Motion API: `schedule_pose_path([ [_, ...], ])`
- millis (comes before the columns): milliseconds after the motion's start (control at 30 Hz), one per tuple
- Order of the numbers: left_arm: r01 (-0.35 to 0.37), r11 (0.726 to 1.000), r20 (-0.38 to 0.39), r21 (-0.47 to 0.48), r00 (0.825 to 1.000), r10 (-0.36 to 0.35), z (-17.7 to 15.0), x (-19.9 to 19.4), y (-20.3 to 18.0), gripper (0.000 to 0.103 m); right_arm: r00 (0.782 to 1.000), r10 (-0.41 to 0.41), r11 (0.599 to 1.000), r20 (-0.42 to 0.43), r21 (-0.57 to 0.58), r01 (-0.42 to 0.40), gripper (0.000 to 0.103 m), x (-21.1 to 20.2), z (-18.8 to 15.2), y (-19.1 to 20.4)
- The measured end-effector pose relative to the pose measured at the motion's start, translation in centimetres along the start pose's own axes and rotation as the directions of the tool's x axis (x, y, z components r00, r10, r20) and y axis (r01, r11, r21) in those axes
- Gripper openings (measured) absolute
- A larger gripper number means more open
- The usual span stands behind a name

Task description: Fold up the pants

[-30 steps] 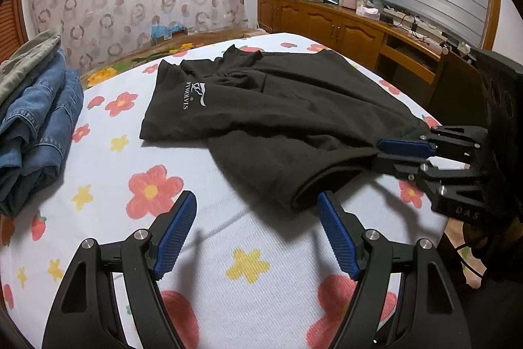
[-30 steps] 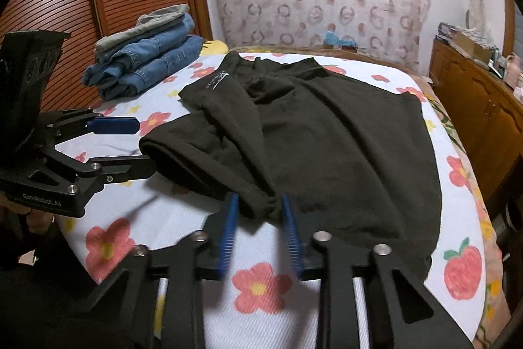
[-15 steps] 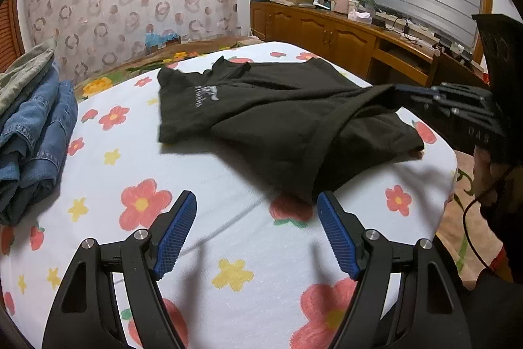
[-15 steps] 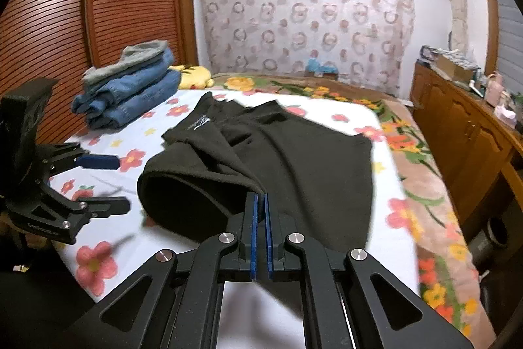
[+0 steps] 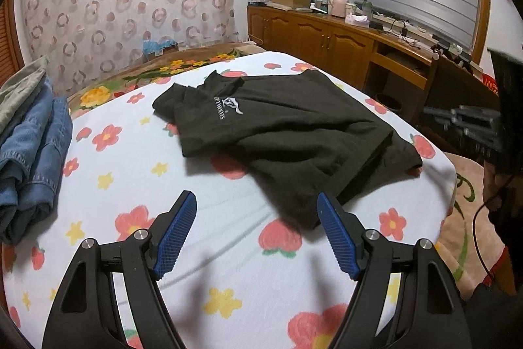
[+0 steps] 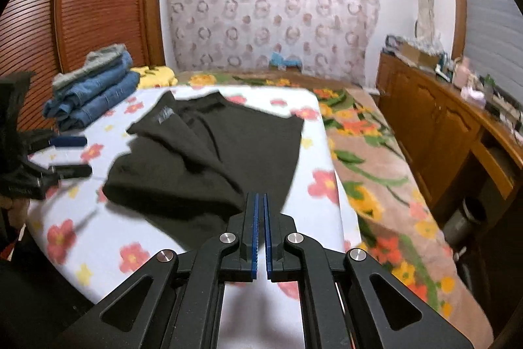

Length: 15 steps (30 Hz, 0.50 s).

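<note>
A dark garment (image 5: 287, 133) with a small white logo lies partly folded on the flowered bed sheet (image 5: 137, 172); it also shows in the right wrist view (image 6: 212, 159). My left gripper (image 5: 256, 218) is open and empty, held above the sheet just short of the garment's near edge. My right gripper (image 6: 261, 201) is shut with nothing seen between the pads, raised above the garment's near corner. The right gripper shows blurred at the right edge of the left wrist view (image 5: 467, 123). The left gripper shows at the left edge of the right wrist view (image 6: 68, 156).
A stack of folded jeans (image 5: 29, 146) lies at the left side of the bed, also in the right wrist view (image 6: 94, 90). A wooden cabinet (image 5: 327, 41) with clutter runs along the right. A flowered blanket (image 6: 369, 152) covers the bed's right side. A wooden wardrobe (image 6: 81, 5) stands behind the jeans.
The right gripper closed on the garment's near edge, carried it over into a fold, then lifted away. Both grippers drew back from the bed; the left stayed open.
</note>
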<state>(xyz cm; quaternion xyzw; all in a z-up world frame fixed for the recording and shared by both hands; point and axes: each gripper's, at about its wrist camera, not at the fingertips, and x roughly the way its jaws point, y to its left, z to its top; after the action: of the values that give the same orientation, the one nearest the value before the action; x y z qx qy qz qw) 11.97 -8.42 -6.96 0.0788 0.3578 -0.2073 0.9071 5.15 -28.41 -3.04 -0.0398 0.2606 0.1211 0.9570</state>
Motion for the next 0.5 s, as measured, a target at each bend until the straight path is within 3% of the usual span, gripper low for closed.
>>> schedule_pose_path([
  [233,-0.007,1.000,-0.006,-0.004,1.000,0.006,1.0,0.9,0.6,0.077,0.999,0.029,0.999,-0.016,0.022,-0.028,0.003,0.3,-0.3,1.6],
  [500,-0.033,0.999,-0.002,-0.007,0.999,0.033,2.6,1.8,2.7,0.077,0.996,0.092,0.996,-0.004,-0.007,-0.092,0.009,0.4,1.7,-0.5],
])
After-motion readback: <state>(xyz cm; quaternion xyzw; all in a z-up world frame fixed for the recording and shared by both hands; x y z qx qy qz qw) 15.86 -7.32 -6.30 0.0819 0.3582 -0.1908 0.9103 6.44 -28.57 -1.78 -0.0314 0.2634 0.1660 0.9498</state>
